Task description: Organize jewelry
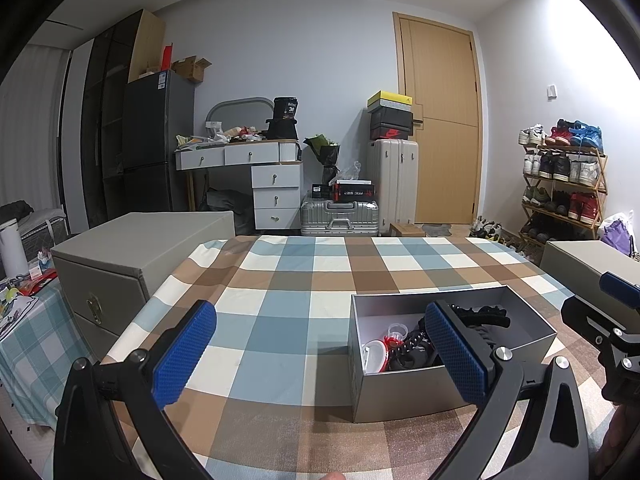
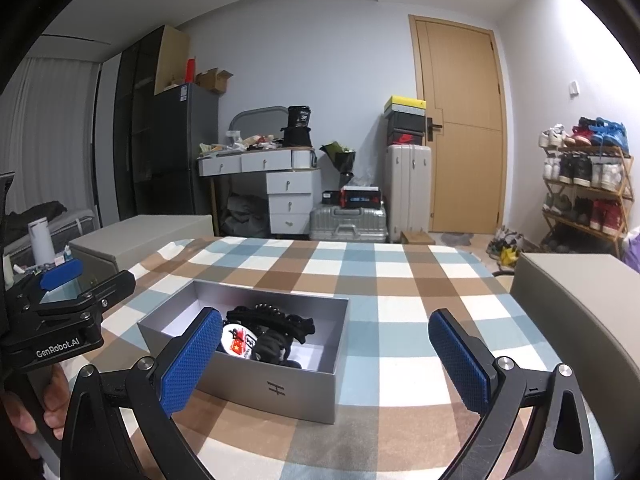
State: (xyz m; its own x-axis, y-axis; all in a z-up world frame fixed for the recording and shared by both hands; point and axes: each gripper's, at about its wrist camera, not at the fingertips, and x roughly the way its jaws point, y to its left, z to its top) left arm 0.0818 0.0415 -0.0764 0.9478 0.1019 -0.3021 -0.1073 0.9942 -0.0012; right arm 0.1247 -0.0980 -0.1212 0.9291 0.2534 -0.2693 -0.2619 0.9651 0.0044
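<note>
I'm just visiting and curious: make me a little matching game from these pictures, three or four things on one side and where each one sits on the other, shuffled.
Things:
1. black hair claw
2. yellow-lidded shoebox
3. sneakers
4. grey open box

Places:
A. top of the stack on the upright suitcase
B. on the checked tablecloth
C. on the wooden rack by the right wall
D. inside the grey open box

Pairs: 1-D, 2-A, 3-C, 4-B

Bright, sharp, fisheye-warped edges, dark corners
</note>
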